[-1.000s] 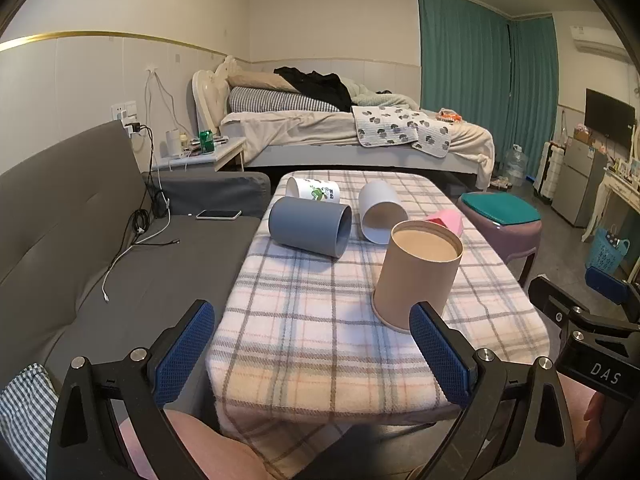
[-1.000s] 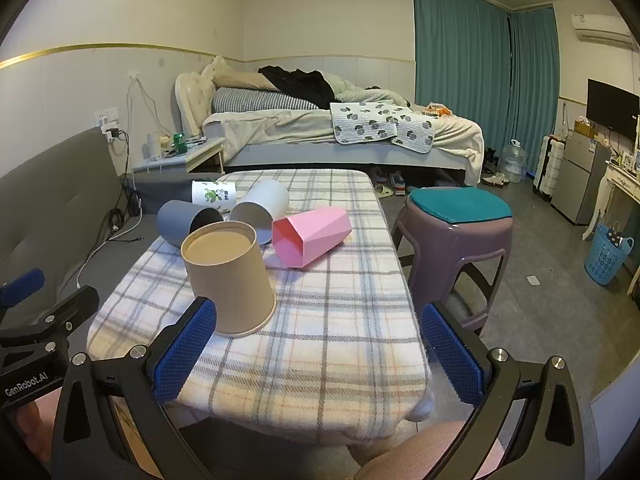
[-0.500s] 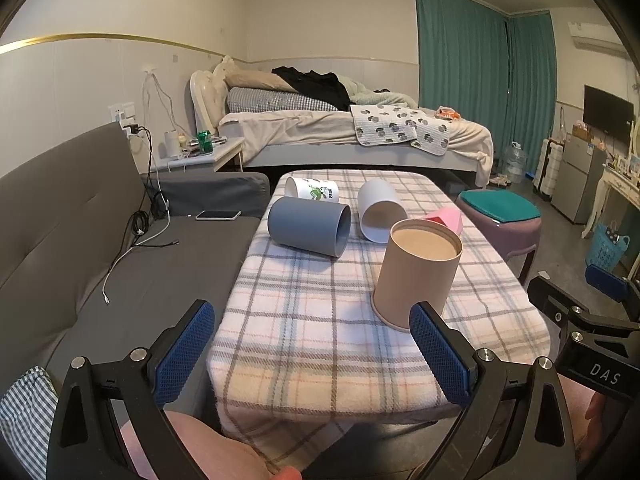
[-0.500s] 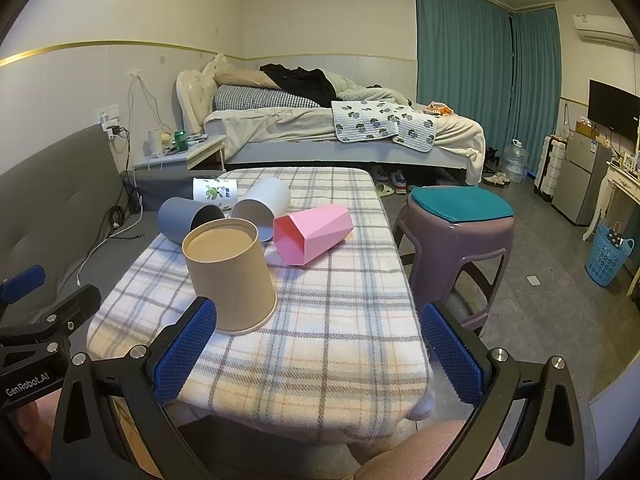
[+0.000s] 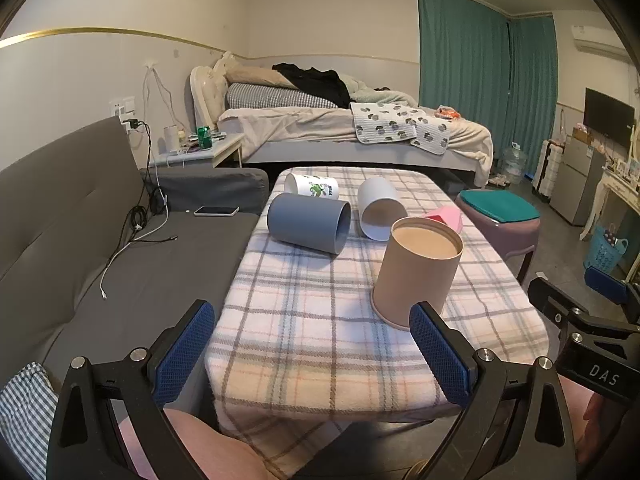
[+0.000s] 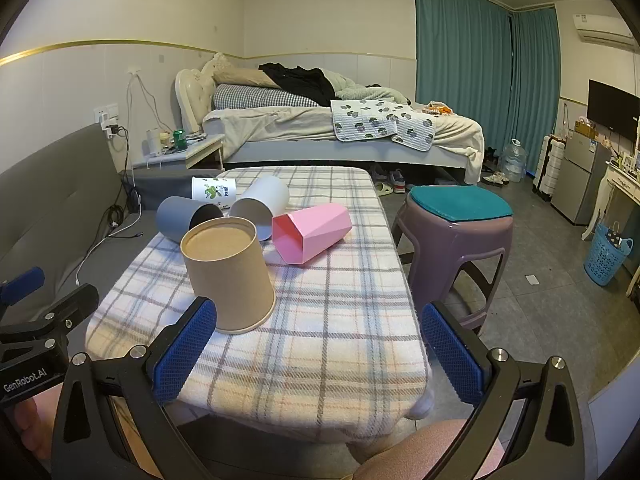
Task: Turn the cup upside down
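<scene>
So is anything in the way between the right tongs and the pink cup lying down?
Partly. The brown cup stands upside down near the front, just left of the straight line from the right tongs to the pink cup. The checked cloth between them is bare, so nothing visible blocks a straight reach.

The right gripper (image 6: pixel 318 344) hangs with its jaws wide apart over the near edge of the plaid-covered table (image 6: pixel 344 336). A tan cup (image 6: pixel 230 274) stands upside down just ahead. Behind it lie a grey cup (image 6: pixel 180 220), a white cup (image 6: pixel 262 204), a printed cup (image 6: pixel 212 190) and a pink cup (image 6: pixel 312 232). A purple stool (image 6: pixel 460 236) stands beside the table.
</scene>
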